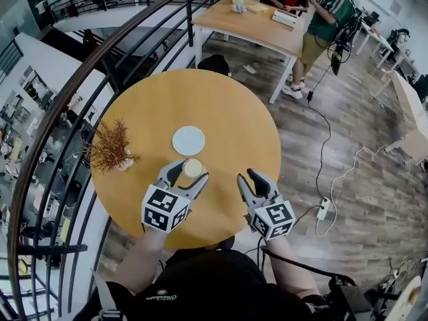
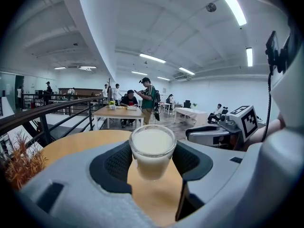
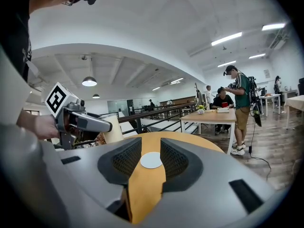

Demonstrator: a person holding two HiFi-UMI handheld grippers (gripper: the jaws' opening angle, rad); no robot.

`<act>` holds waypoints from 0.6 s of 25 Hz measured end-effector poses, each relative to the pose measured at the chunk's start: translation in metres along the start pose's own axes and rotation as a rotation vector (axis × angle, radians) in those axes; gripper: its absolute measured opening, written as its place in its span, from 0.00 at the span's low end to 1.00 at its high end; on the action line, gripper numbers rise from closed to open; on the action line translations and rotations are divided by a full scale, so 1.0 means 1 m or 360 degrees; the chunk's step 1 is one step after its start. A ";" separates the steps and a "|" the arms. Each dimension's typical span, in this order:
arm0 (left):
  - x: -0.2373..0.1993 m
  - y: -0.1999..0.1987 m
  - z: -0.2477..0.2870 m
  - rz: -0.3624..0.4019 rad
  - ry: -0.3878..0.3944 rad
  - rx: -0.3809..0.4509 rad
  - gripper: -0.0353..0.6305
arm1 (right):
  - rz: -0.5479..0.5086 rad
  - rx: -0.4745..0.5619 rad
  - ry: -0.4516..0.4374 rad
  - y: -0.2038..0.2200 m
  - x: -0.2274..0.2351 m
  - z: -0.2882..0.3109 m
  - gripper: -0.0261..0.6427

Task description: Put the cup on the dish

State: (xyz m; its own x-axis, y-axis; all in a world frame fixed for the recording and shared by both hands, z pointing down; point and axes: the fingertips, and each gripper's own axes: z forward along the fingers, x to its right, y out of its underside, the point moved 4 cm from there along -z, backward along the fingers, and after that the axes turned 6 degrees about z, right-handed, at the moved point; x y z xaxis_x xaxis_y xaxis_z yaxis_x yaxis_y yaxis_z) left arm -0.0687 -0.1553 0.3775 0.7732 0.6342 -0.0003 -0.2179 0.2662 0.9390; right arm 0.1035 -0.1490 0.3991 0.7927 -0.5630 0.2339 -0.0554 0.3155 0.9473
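Observation:
A glass cup [image 1: 193, 168] of milky white liquid sits between the jaws of my left gripper [image 1: 190, 172], and both dark pads press on its sides [image 2: 152, 151]. Just beyond it, near the middle of the round wooden table [image 1: 227, 119], lies the flat white dish [image 1: 188, 140]. My right gripper [image 1: 246, 177] hovers to the right of the cup over the table's near edge. Its jaws stand a little apart with nothing between them, and through their gap the dish [image 3: 151, 160] shows. The held cup [image 3: 113, 129] also appears at the left of the right gripper view.
A dried reddish plant [image 1: 110, 149] in a small pot stands at the table's left edge. A dark curved railing [image 1: 67, 99] runs close behind and to the left. On the floor to the right lie a cable and power strip [image 1: 323, 209]. People are at a far table [image 1: 257, 22].

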 end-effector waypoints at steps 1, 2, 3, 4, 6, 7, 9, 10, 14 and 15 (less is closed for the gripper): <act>0.002 0.001 0.002 -0.0003 -0.0001 -0.0005 0.45 | 0.0000 -0.0006 -0.0003 0.001 0.002 -0.001 0.20; 0.004 0.002 0.004 -0.0005 -0.0001 -0.0010 0.45 | -0.0001 -0.0012 -0.0005 0.002 0.005 -0.001 0.20; 0.005 0.003 0.006 -0.0006 0.0000 -0.0015 0.45 | 0.0000 -0.0018 -0.0006 0.003 0.006 -0.002 0.20; 0.007 0.004 0.007 -0.0009 0.0001 -0.0021 0.45 | 0.0002 -0.0024 -0.0007 0.005 0.008 -0.002 0.20; 0.010 0.007 0.011 -0.0018 0.0002 -0.0034 0.45 | 0.0008 -0.0038 -0.0008 0.008 0.011 -0.003 0.20; 0.010 0.009 0.012 -0.0024 0.0002 -0.0041 0.45 | 0.0011 -0.0048 -0.0009 0.011 0.011 -0.003 0.20; 0.010 0.013 0.016 -0.0037 0.0004 -0.0056 0.45 | 0.0020 -0.0073 -0.0012 0.016 0.013 -0.001 0.20; 0.010 0.015 0.017 -0.0046 0.0005 -0.0065 0.45 | 0.0027 -0.0090 -0.0014 0.020 0.013 0.000 0.20; 0.009 0.031 0.026 -0.0093 0.0011 -0.0129 0.45 | 0.0053 -0.0180 -0.0030 0.037 0.014 0.007 0.20; 0.009 0.039 0.029 -0.0104 0.0012 -0.0150 0.45 | 0.0059 -0.0201 -0.0034 0.043 0.014 0.010 0.20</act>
State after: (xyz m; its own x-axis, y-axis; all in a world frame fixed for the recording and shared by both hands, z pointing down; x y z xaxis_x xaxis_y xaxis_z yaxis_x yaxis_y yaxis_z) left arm -0.0530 -0.1604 0.4240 0.7831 0.6187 -0.0633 -0.2226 0.3740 0.9003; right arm 0.1067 -0.1509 0.4451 0.7783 -0.5648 0.2742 -0.0064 0.4295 0.9030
